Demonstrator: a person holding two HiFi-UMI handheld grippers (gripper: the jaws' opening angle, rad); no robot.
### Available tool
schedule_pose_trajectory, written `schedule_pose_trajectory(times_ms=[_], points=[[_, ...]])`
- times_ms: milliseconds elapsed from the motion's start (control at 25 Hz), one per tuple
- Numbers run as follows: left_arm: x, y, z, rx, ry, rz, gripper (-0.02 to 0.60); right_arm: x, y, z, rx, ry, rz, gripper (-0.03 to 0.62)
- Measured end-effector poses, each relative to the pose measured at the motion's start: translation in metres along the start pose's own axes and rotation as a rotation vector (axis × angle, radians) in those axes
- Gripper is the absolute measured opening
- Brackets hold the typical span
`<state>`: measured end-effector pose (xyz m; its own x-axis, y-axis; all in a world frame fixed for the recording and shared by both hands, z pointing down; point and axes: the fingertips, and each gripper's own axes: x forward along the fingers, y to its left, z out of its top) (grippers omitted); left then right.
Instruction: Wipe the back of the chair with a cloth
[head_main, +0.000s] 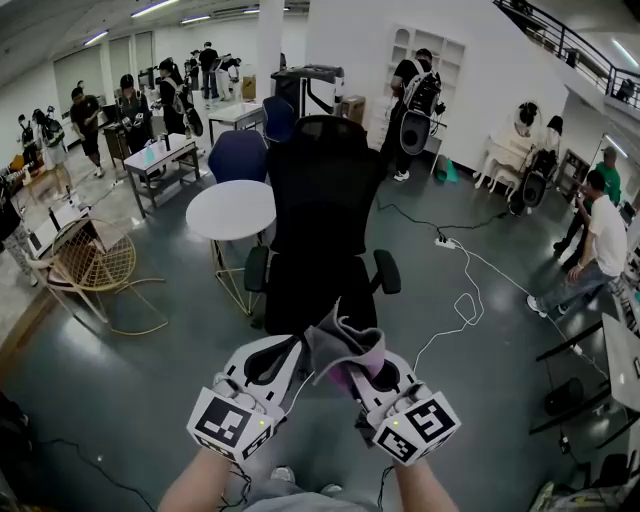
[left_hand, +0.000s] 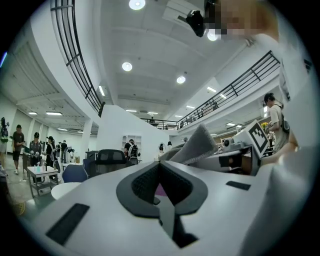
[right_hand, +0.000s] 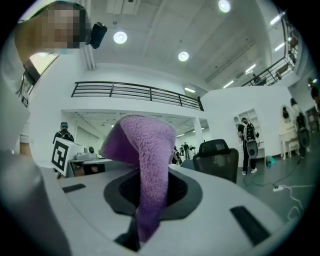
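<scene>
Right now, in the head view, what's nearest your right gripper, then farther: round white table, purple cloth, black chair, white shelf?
1. purple cloth, clamped in the right gripper.
2. black chair, straight ahead.
3. round white table, ahead left.
4. white shelf, far wall.

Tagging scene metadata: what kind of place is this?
Probably a big open-plan lab or workshop hall: black office chair, round white table, railed mezzanine overhead, several people standing about.

Head view: high, facing steeply down onto black chair (head_main: 322, 215). Both gripper views: low, close behind own jaws, tilted ceilingward; all three share that chair, distant
</scene>
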<state>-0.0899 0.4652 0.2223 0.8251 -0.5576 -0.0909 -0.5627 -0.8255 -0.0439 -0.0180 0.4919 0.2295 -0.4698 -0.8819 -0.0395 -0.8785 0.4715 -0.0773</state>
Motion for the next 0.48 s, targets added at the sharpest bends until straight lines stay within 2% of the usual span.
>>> schedule_pose_trajectory(times_ms=[320,480], points=[[0.002,0.042,-0.002,0.009,-0.015,-0.031,0.011,0.036,-0.009,-0.001,0.029,-0.030,-0.087,0.049],[0.015,0.061,-0.008,-0.003,-0.013,-0.027,0.011,0.055,-0.021,-0.002,0.030,-0.029,-0.092,0.049]])
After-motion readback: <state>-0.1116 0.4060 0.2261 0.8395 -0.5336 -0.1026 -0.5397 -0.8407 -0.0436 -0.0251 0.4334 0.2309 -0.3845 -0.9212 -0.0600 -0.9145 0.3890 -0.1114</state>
